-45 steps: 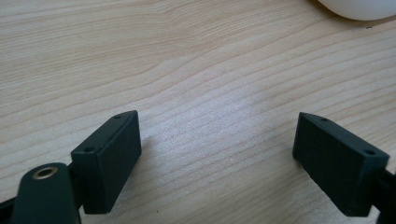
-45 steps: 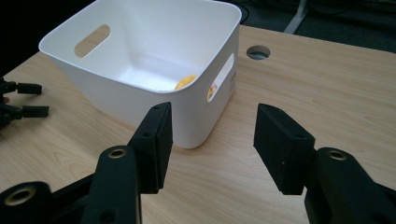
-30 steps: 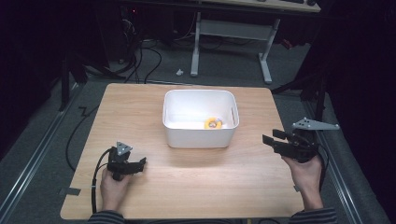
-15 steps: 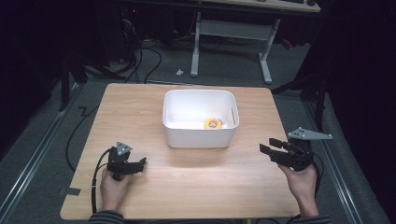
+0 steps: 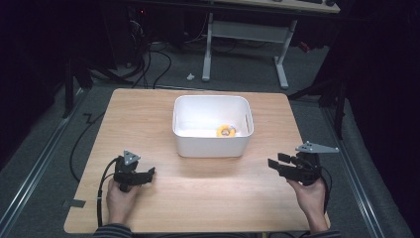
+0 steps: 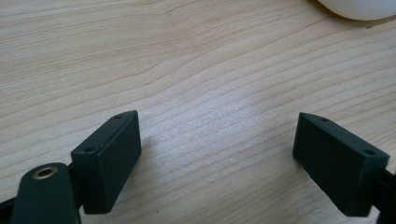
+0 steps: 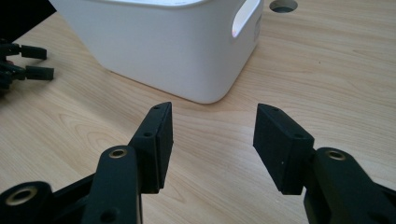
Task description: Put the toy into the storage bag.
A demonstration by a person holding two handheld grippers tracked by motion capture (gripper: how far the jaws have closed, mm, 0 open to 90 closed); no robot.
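A white plastic bin [image 5: 211, 145] stands in the middle of the wooden table [image 5: 148, 109], and a yellow ring-shaped object [image 5: 226, 131] lies inside it at the right. My left gripper [image 5: 150, 172] rests low over the table's front left, open with nothing between its jaws; bare wood lies below it [image 6: 217, 140]. My right gripper [image 5: 275, 162] is at the front right, open and empty, pointing left toward the bin [image 7: 177, 51]. From the right gripper view [image 7: 212, 130] the bin's handle slot [image 7: 245, 14] faces me.
A round cable hole [image 7: 283, 5] is cut in the tabletop beyond the bin. The left gripper [image 7: 28, 65] appears far off at the left of the right gripper view. A white desk frame [image 5: 245, 39] and cables lie on the floor behind the table.
My right gripper has moved down and toward the table's front edge, settling lower at the front right. The left gripper has stayed still.
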